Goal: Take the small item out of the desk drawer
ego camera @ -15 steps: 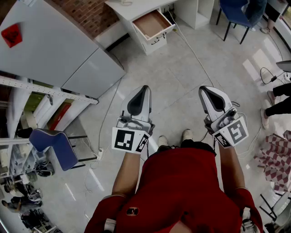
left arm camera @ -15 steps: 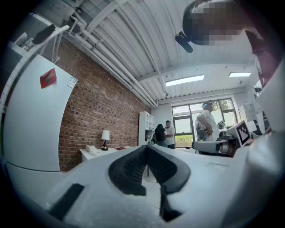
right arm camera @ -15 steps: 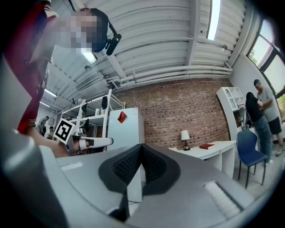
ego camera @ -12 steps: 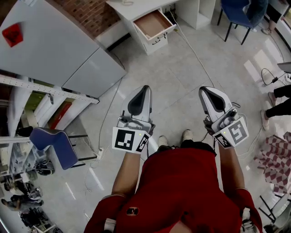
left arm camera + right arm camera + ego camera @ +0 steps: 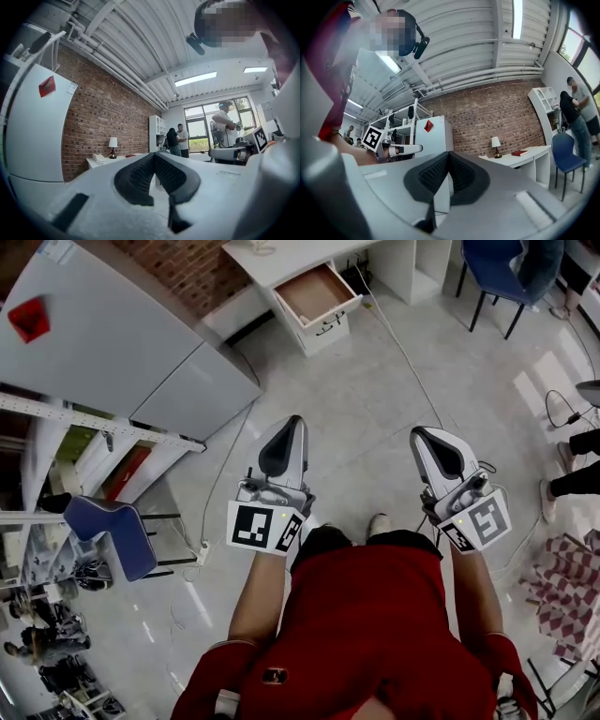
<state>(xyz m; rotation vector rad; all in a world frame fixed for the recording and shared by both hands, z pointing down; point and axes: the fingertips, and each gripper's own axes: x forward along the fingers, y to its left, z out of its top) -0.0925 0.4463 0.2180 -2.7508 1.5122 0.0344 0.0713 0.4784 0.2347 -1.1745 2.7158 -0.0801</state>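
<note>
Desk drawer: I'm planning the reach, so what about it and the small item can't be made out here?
- Head view: the desk drawer stands open, but it is too far away and too small to show any item inside.
- Head view: the desk is cut off by the upper edge.
- Left gripper view: the body of the left hand-held gripper hides the drawer below the lamp.
- Right gripper view: the right hand-held gripper hides it too.

I see a red short-sleeved shirt (image 5: 375, 615); flanking it, pale grey left gripper (image 5: 294, 420) and right gripper (image 5: 420, 432), black ribbed pads (image 5: 140, 180), each with a black-and-white marker cube (image 5: 263, 527).
</note>
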